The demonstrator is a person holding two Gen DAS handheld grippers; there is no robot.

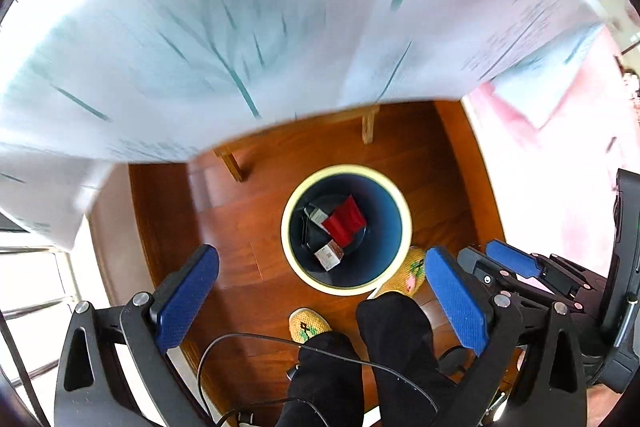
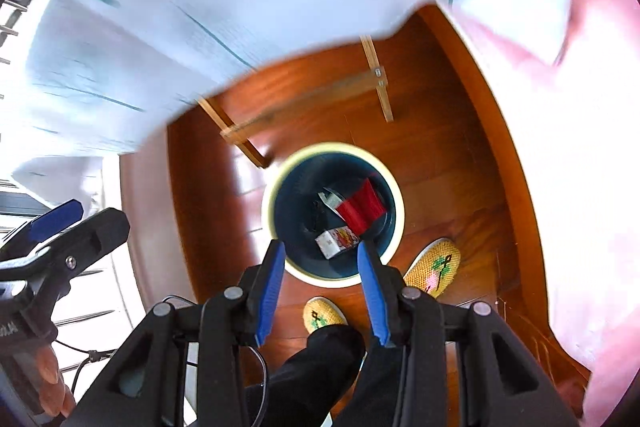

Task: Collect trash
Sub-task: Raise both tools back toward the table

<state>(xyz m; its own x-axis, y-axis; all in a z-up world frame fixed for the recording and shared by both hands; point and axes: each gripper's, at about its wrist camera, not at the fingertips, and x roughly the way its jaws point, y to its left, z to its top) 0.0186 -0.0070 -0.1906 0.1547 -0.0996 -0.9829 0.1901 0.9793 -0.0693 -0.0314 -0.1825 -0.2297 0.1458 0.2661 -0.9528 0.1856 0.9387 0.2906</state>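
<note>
A round bin [image 1: 346, 289] with a cream rim and dark blue inside stands on the wooden floor below both grippers; it also shows in the right wrist view [image 2: 394, 187]. Inside lie a red packet [image 1: 345, 220], a small printed carton [image 1: 329, 255] and a grey carton [image 1: 316, 214]; the red packet [image 2: 362, 209] and printed carton [image 2: 336, 242] show from the right too. My left gripper [image 1: 322, 297] is open wide and empty, above the bin's near side. My right gripper [image 2: 321, 293] is open and empty, above the bin's near rim.
A table with a white, teal-printed cloth [image 1: 224, 39] overhangs the far side, its wooden legs [image 2: 256, 135] behind the bin. A pink cloth [image 2: 560, 115] lies at right. The person's black-trousered legs and yellow slippers [image 1: 404, 275] stand beside the bin. A cable [image 1: 248, 341] hangs near.
</note>
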